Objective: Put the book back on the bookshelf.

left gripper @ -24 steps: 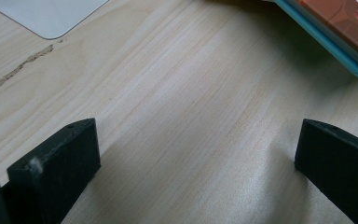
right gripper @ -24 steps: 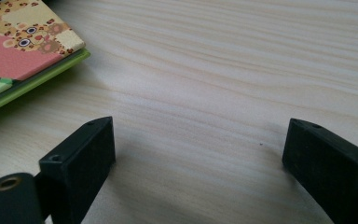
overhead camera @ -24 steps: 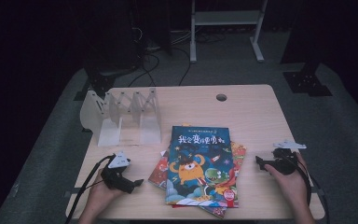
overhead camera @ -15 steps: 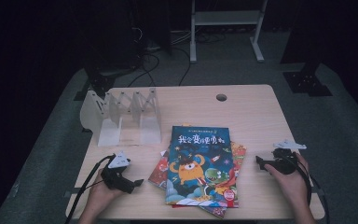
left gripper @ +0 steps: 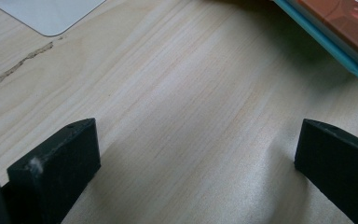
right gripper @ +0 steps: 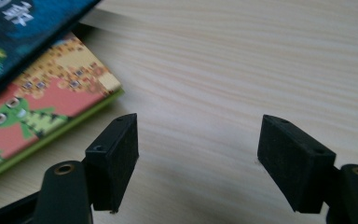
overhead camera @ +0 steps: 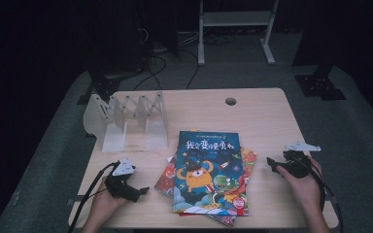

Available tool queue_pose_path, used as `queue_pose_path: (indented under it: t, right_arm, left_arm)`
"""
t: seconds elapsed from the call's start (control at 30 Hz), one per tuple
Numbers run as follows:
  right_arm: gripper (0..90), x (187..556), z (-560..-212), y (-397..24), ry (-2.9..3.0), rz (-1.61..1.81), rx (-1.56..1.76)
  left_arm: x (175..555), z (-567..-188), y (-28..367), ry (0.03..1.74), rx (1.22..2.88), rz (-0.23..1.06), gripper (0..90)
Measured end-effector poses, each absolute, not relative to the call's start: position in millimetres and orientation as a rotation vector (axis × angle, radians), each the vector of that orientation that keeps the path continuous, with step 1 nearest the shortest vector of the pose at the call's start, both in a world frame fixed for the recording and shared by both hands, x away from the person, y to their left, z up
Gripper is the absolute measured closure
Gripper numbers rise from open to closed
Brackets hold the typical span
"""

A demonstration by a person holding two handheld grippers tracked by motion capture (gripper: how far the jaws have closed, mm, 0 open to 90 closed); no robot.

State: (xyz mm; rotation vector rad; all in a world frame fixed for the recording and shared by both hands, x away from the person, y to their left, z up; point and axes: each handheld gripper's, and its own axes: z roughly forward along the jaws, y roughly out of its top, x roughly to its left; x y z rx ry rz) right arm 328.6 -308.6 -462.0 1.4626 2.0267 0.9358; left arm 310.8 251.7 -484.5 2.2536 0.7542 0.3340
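Far left, upper middle of the high view: a clear acrylic file rack (overhead camera: 128,121), upright, well apart from your hands. Lower left: your left gripper (overhead camera: 135,190), jaws spread and holding nothing, on bare wood just beside the stack of picture books (overhead camera: 209,177). Centre: that stack, fanned, blue-covered book on top, with no obstruction between it and either gripper. Lower right: your right gripper (overhead camera: 272,165), jaws released and empty, near the stack's right edge. Surface: pale wooden table (overhead camera: 262,121) with a cable hole (overhead camera: 230,101). Room: dark, grey floor, a white stand (overhead camera: 235,29) at the top.
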Motion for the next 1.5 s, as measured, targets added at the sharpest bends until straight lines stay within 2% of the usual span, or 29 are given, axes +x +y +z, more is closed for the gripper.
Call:
queue_pose_path:
  t: [0.23,0.43,0.6,1.07,1.13,1.23,1.5]
  right_arm:
    - [28.7,336,-448,-295,2.051,0.973,1.41]
    - [38.0,345,-440,-283,2.068,1.03,1.377]
    - [40.5,354,-438,-273,2.089,1.064,1.359]
    - [38.3,386,-436,-230,2.161,1.17,1.325]
    - [36.7,391,-439,-226,2.165,1.185,1.335]
    - [29.2,403,-444,-223,2.181,1.213,1.363]
    - [24.6,427,-452,-210,2.216,1.17,1.364]
  left_arm:
    - [310,-485,252,0.756,2.252,0.334,0.0]
    - [310,-485,252,0.756,2.252,0.334,0.0]
    - [310,-485,252,0.756,2.252,0.335,0.0]
    - [310,-484,252,0.755,2.253,0.335,0.0]
    - [310,-484,252,0.755,2.253,0.335,0.0]
    - [310,-484,252,0.755,2.253,0.335,0.0]
    - [310,-484,252,0.755,2.253,0.335,0.0]
